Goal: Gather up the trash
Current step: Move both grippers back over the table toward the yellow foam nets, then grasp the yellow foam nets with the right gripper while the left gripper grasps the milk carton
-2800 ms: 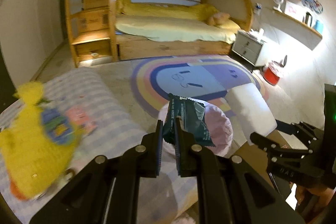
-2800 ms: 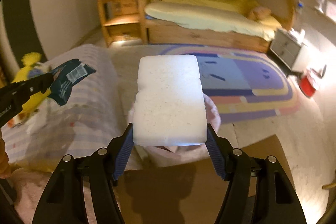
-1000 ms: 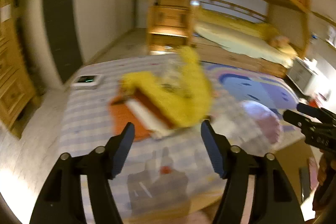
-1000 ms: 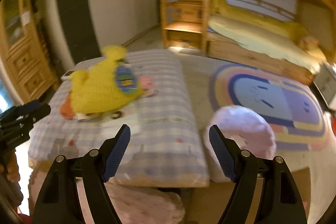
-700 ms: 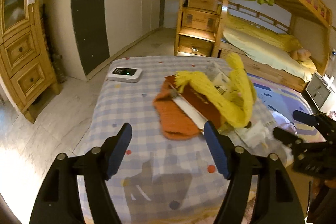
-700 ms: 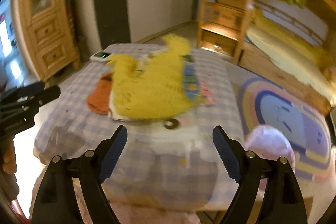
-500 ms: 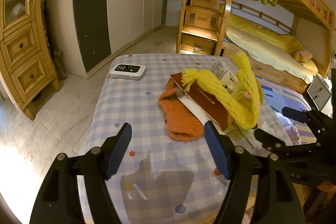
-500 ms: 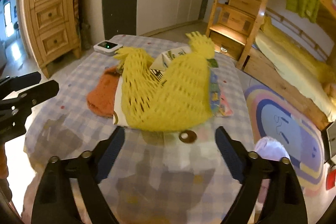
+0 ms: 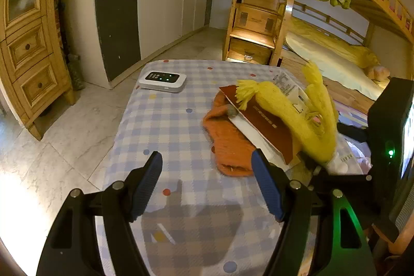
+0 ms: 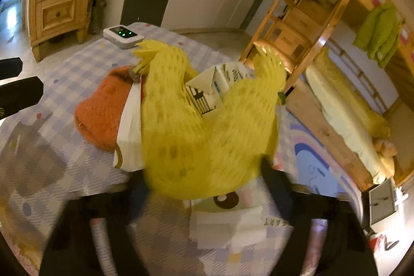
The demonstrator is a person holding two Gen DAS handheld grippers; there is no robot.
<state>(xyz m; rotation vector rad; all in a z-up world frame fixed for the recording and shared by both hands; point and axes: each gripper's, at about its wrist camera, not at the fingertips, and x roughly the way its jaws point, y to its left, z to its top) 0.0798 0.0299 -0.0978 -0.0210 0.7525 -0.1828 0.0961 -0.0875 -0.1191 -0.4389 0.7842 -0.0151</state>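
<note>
Both grippers have swung away from the pink bin, where they carried a dark wrapper and a white foam block, and now face the table with neither item in them. My left gripper (image 9: 207,183) stands released, jaws wide over bare checked cloth near the front edge of the table (image 9: 165,120), nothing between them. My right gripper (image 10: 204,188) is closing around the near end of the yellow net (image 10: 204,131); the frame is blurred there, so I cannot tell whether the pads already press on it.

The yellow net, a foam mesh sleeve, lies bent in a U at the right side of the table, draped over a red booklet (image 9: 266,126) and a printed carton (image 10: 207,87). I judge it very light, soft and springy: it should crush under the pads and not slip, so a pinch across its thick bottom bend looks best. Its frayed ends could snag the paper beneath and drag it along.

An orange net (image 9: 227,136) lies to the left, partly under the booklet, and would handle likewise. White papers (image 10: 233,226) sit at the front right edge. A white device (image 9: 163,80) with green lights rests at the far left corner.

No container shows in either view now, so what any bin holds cannot be read.
</note>
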